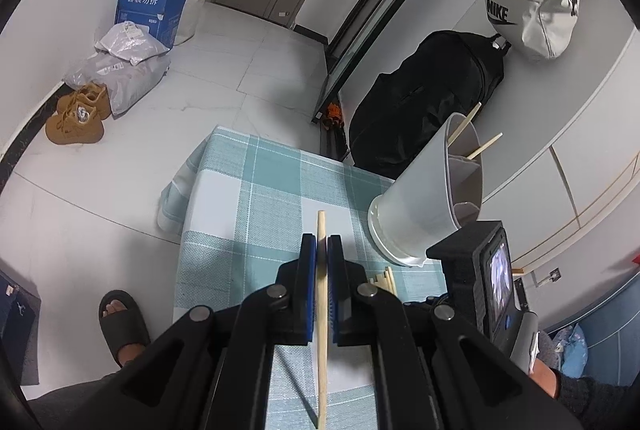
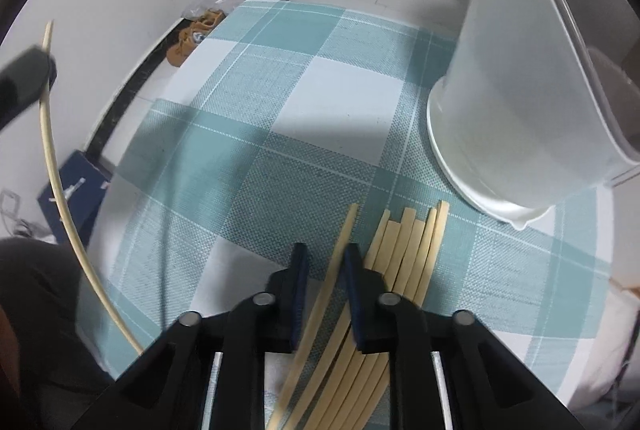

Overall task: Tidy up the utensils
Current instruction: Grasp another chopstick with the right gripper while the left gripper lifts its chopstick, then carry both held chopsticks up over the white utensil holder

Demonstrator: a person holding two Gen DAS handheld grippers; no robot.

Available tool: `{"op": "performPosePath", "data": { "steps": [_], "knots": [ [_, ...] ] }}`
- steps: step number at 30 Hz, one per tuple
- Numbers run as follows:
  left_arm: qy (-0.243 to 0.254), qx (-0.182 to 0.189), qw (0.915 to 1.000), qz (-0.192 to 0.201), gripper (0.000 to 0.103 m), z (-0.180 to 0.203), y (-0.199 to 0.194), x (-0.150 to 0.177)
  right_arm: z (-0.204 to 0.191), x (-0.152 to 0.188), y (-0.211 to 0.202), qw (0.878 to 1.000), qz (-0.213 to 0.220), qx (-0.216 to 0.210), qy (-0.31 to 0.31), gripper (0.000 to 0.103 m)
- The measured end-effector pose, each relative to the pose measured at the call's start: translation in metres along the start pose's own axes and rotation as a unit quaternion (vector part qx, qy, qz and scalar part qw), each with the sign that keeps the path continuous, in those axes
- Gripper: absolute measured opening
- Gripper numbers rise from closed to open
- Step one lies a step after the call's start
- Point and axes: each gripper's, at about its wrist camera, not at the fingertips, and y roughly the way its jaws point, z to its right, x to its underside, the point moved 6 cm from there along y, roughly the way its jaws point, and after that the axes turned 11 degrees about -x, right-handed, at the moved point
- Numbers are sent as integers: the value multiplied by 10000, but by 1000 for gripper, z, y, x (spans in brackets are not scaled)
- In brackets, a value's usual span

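While your left gripper [image 1: 322,240] clamps one chopstick [image 1: 322,294], tip poking past its fingers, holder [image 1: 424,206] stands ahead-right with two sticks inside. Your right gripper [image 2: 323,250] points down at table [image 2: 240,150]: jaws look narrowly parted around loose stick [image 2: 336,262]; grip unclear. Pile [image 2: 404,254] lies just right of it.

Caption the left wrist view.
Left gripper shut on one wooden chopstick above the teal checked tablecloth, beside the white utensil holder.
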Motion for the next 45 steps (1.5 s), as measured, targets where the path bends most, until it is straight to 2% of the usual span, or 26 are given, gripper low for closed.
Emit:
{"op": "performPosePath", "data": {
  "steps": [4,9,16,23,26,38,45],
  "knots": [
    [138,-97,9999,-26,1,3,1,4,2,-2,-1,9991,220,-271,256,6],
    [423,-177,9989,-3,1,17,-5,7,15,0,-31,9912,928,-801,499,5],
    [781,-148,9968,92,1,47,-21,13,28,17,-89,9673,2082,-1347,530,5],
    [986,-309,9945,140,1,62,-30,19,35,34,-136,9412,2992,-1499,459,5],
    [1100,-361,9932,143,1,70,-33,19,42,40,-150,9318,3257,-1546,432,4],
    [1433,-532,9881,152,1,98,-35,12,44,57,-183,9133,3690,-1709,224,4],
    [1635,-571,9847,181,1,113,-35,8,46,50,-196,9024,3926,-1774,118,4]
  ]
}}
